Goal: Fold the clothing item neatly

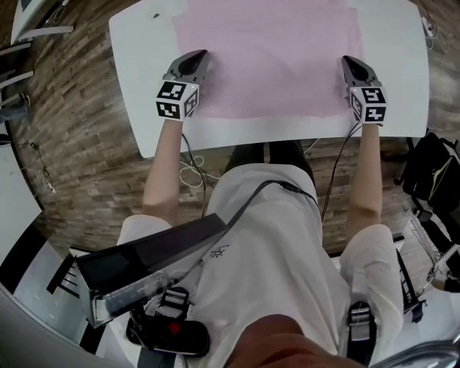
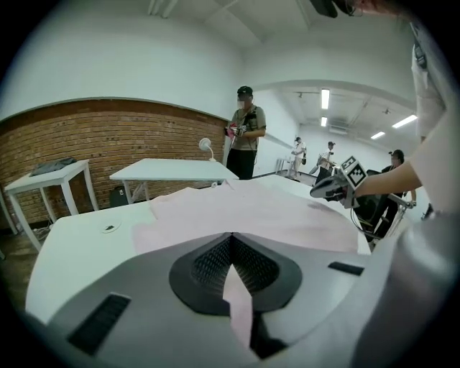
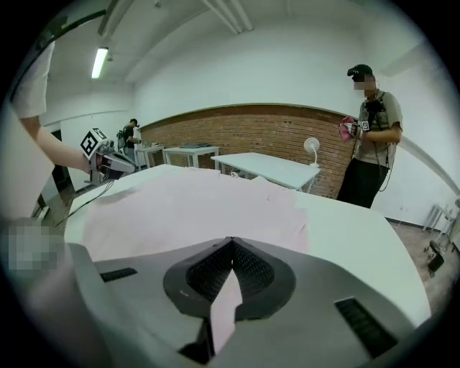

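Left claw [image 2: 231, 249]: My left claw is pinched together on a bit of the pink shirt [image 1: 269, 57]. A thin flap of pink cloth sticks out between the two jaws. It holds the near left corner of the shirt.

Right claw [image 3: 231, 251]: My right claw is pinched together too, and a pink flap sits between its jaws. It holds the near right corner of the shirt.

Pink shirt: It lies spread out flat on the white surface [image 1: 402, 79]. The near edge runs from one claw to the other. The far end goes out of the top of the head view.

Surface: It is white and mostly bare around the shirt. A small dark thing [image 1: 156, 15] lies near the far left corner, apart from the shirt.

Farther away: I see more white tables, a brick wall [image 2: 108, 140], a little fan [image 2: 206, 147], and a person in a cap [image 3: 370, 136] standing by.

Done so far: I think the shirt is laid flat and both near corners are grabbed. I see no fold in it yet.

Left to do: I think almost all of it. The near edge has to go up and over to the far side, then more folds to make it small and neat.

Watch out: I think both claws must move together, or the fold will come out crooked.
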Motion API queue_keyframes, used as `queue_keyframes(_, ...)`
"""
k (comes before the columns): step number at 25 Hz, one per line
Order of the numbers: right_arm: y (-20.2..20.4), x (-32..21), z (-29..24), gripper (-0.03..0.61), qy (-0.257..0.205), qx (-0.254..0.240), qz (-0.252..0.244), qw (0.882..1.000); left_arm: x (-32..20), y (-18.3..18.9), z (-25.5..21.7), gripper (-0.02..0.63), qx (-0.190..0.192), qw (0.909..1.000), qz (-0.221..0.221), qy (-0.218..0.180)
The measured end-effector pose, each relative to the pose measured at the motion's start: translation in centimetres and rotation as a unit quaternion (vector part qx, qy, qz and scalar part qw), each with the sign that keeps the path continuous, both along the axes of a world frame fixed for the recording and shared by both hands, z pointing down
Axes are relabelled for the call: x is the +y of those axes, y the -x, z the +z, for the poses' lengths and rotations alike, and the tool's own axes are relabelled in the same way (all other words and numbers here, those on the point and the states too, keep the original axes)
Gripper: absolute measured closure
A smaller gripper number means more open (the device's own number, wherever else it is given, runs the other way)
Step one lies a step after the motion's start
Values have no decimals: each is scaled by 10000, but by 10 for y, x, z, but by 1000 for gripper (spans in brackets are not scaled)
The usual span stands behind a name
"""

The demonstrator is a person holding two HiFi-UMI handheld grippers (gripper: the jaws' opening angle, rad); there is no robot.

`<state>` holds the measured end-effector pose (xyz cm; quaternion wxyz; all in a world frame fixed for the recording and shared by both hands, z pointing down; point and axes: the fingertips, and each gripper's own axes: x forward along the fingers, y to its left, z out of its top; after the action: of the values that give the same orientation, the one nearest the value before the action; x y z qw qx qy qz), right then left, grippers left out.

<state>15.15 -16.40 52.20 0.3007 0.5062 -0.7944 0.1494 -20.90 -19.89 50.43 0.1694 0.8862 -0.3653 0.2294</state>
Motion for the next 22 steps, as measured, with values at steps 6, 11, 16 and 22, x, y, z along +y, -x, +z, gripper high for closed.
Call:
queue_keyframes(6,13,62,4,577,109,122,-39,9999,45,-23,-6,612,20,9991,415,-113)
queue_keyframes(11,6,101,11,577,206,141,-195,9995,93,-44,3,611,-249,9967,768,-111)
queue_keyframes(16,13,138,18,577,264,339,-791,9959,140,-55,22,605,-606,9933,982,-4)
queue_keyframes(22,16,155,15,577,147,263,-1333,9906,178,-60,40,524,-1253,9868,1025,108)
